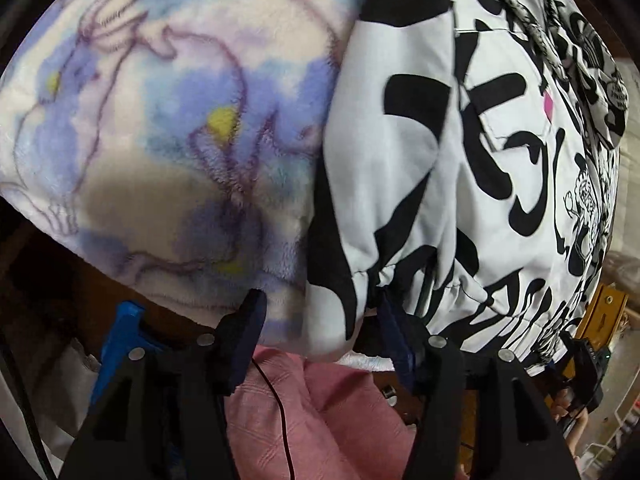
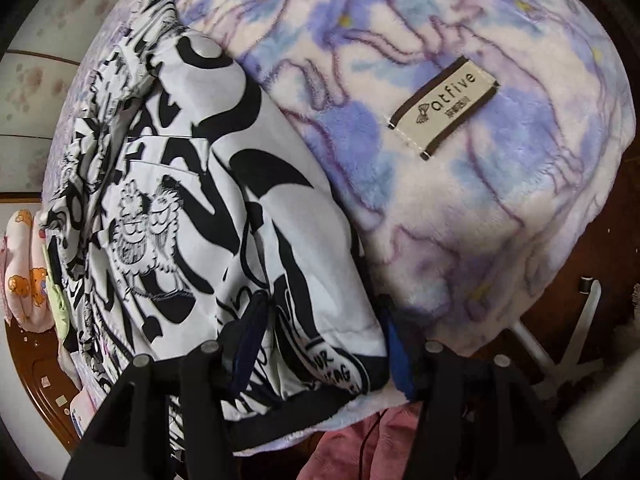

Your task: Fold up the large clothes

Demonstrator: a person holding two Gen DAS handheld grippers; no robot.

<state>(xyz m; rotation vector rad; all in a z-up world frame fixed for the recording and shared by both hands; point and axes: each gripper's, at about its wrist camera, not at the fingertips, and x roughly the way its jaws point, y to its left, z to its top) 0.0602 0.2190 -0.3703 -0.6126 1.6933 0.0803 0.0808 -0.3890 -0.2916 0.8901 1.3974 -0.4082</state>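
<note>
A large black-and-white printed garment (image 1: 460, 168) lies on a fluffy blue-and-purple blanket (image 1: 160, 140). In the left wrist view my left gripper (image 1: 320, 320) stands open at the garment's gathered hem, the cloth edge between its fingers, not pinched. In the right wrist view the same garment (image 2: 192, 216) lies left of the blanket (image 2: 480, 200). My right gripper (image 2: 320, 332) stands open with the garment's lower corner lying between its fingers.
A beige "Patfive" label (image 2: 444, 108) is sewn on the blanket. Pink cloth (image 1: 320, 420) lies below the grippers. A pink bear-print pillow (image 2: 24, 280) sits at the far left. A white stand (image 2: 560, 344) and dark wood floor are at the right.
</note>
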